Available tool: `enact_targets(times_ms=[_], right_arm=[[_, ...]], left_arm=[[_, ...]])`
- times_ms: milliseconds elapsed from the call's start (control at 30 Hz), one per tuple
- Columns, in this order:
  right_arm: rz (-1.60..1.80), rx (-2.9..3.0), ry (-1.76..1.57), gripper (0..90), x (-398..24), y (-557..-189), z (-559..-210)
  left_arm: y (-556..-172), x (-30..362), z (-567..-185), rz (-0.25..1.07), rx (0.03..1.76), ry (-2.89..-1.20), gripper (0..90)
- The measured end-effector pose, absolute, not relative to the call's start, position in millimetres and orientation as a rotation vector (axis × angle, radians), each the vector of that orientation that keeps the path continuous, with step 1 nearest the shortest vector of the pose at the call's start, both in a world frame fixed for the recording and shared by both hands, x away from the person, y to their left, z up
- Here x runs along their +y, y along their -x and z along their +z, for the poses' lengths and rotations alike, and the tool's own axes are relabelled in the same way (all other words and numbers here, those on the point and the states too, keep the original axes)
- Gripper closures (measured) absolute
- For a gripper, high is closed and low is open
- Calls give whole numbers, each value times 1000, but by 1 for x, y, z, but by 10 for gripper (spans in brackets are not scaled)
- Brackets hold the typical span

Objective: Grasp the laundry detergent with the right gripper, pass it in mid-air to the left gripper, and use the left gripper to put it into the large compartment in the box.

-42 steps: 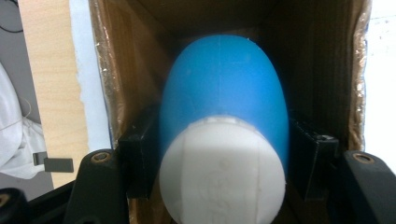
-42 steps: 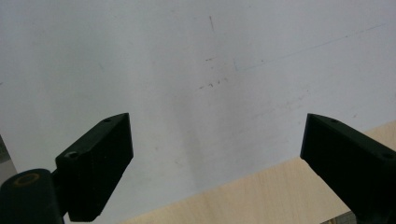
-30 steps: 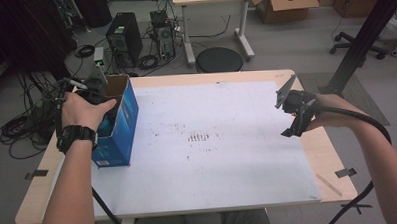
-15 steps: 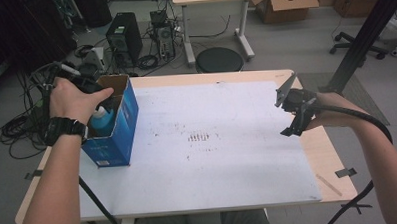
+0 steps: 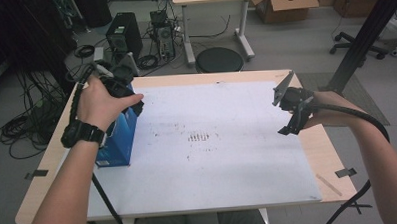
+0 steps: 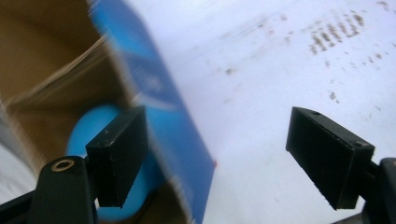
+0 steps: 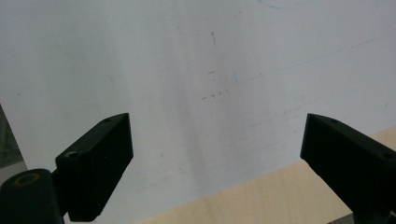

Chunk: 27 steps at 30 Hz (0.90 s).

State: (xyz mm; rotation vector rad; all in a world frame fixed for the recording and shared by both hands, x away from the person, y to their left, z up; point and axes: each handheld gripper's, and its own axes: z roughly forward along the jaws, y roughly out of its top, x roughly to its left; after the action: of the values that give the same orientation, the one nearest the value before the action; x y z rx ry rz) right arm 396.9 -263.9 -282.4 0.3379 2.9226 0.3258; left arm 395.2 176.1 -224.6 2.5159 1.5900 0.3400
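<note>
A blue cardboard box [image 5: 118, 140] with a brown inside stands open-topped at the left edge of the white sheet [image 5: 213, 156]. A light-blue round thing [image 6: 88, 135] lies inside it. My left gripper [image 6: 217, 130] hovers over the box's right wall. Its jaws have just been opening and nothing is between them. The left hand [image 5: 103, 103] covers the box's far end in the high view. At the sheet's right edge my right gripper [image 5: 282, 111] hangs still just above the sheet, open and empty, as the right gripper view [image 7: 215, 140] also shows.
The wooden table [image 5: 328, 152] shows bare strips around the sheet, with bits of dark tape [image 5: 344, 172] near the front corners. Behind the table are computer towers [image 5: 119, 34], cable coils, a round black stool [image 5: 218, 60], another desk and a black post [image 5: 364, 36].
My left hand has lifted off the box opening and moved toward the box's far end and the sheet. The right hand has kept still.
</note>
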Motion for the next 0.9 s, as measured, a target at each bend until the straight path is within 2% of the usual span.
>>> enact_targets(times_ms=[233, 433, 667, 900], right_arm=[[320, 2929, -327, 92, -261, -397, -282], [331, 2938, -326, 89, -259, -398, -283], [346, 2945, -331, 83, -259, -397, -283], [346, 2949, -332, 80, -258, -397, -283]], left_arm=[[-394, 139, -244, 279, 1438, -2599, 160], [-394, 126, -253, 250, 1399, -2633, 86], [-393, 117, -261, 200, 1333, -2660, 48], [-391, 110, -261, 165, 1287, -2675, 48]])
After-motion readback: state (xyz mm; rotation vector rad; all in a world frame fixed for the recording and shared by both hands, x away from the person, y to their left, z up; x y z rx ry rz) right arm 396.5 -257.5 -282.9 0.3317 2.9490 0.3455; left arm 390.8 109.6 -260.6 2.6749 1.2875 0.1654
